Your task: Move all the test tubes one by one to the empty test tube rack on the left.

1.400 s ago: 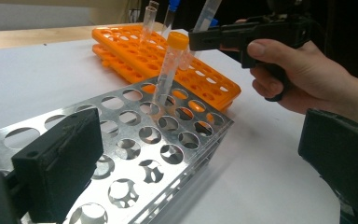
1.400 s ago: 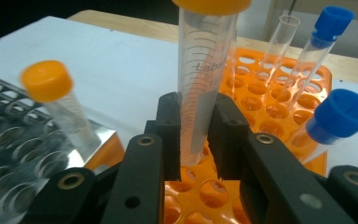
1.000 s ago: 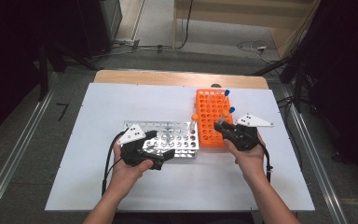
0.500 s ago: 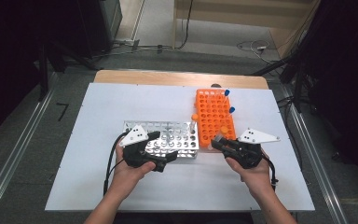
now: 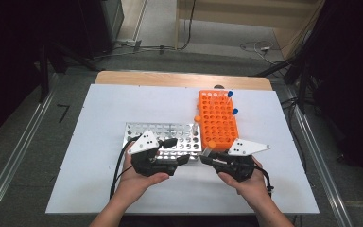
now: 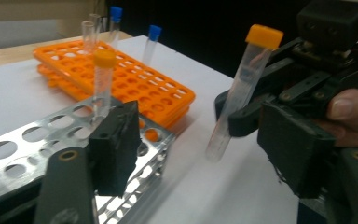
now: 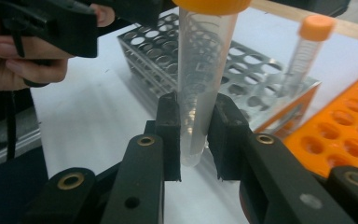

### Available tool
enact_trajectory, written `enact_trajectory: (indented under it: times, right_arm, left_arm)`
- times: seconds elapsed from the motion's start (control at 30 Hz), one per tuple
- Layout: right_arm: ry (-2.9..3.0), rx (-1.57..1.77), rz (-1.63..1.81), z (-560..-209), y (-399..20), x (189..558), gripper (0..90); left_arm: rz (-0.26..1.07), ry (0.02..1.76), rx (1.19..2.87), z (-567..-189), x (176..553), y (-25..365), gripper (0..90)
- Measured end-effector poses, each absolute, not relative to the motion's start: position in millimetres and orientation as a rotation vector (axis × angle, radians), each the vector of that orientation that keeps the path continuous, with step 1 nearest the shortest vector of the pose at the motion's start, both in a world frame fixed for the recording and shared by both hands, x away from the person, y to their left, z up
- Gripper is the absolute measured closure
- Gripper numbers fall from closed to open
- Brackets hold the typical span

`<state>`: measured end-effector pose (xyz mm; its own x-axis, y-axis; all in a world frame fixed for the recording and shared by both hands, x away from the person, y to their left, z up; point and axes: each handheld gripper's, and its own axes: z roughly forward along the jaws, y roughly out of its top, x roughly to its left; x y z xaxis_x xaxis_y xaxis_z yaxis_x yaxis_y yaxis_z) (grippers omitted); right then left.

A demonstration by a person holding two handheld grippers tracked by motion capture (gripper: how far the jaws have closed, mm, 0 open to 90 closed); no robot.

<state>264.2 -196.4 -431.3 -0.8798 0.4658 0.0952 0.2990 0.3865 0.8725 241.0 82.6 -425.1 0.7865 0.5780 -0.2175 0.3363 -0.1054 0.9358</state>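
The work in hand looks like moving capped tubes from the orange rack [image 5: 218, 120] to the metal rack [image 5: 163, 139], and it seems to be at an early stage. One orange-capped tube [image 6: 101, 81] is already standing in a corner hole of the metal rack, near the orange one. A second orange-capped tube [image 7: 200, 70] is being carried: the right tongs [image 7: 193, 135] are clenching it around its lower half, cap up and roughly upright, and are holding it above the bench [image 5: 99, 109], off the near corner of the metal rack, in no hole yet. In the left gripper view that carried tube [image 6: 242, 88] is leaning a little and hanging clear of the white surface.

The left tongs [image 6: 205, 154] are grasping nothing. Their jaws have just been closing and are standing about half apart, with no tube between them, over the near edge of the metal rack.

Left to do, by this judgement: setting the carried tube into a free hole, then fetching the two blue-capped tubes [image 5: 232, 103] and a clear uncapped one that are standing at the far end of the orange rack.

Most holes of the metal rack are lying free. The left tongs, sitting just beside the target corner, and the tube already standing there are crowding the approach. Cables are trailing from both hands.
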Motion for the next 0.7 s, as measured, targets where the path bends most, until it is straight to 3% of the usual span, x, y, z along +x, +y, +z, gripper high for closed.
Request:
enact_trajectory:
  times: [0.3, 0.7]
  right_arm:
    - [2.533, 0.645, 1.493, -435.5, -179.3, 256.6, 73.2]
    - [2.576, 0.58, 1.486, -437.8, -163.1, 246.0, 73.1]
  left_arm:
    - [0.174, 0.644, 1.74, -425.2, 236.3, 71.0, 51.0]
    - [0.148, 0.615, 1.759, -426.6, 233.2, 60.7, 63.3]
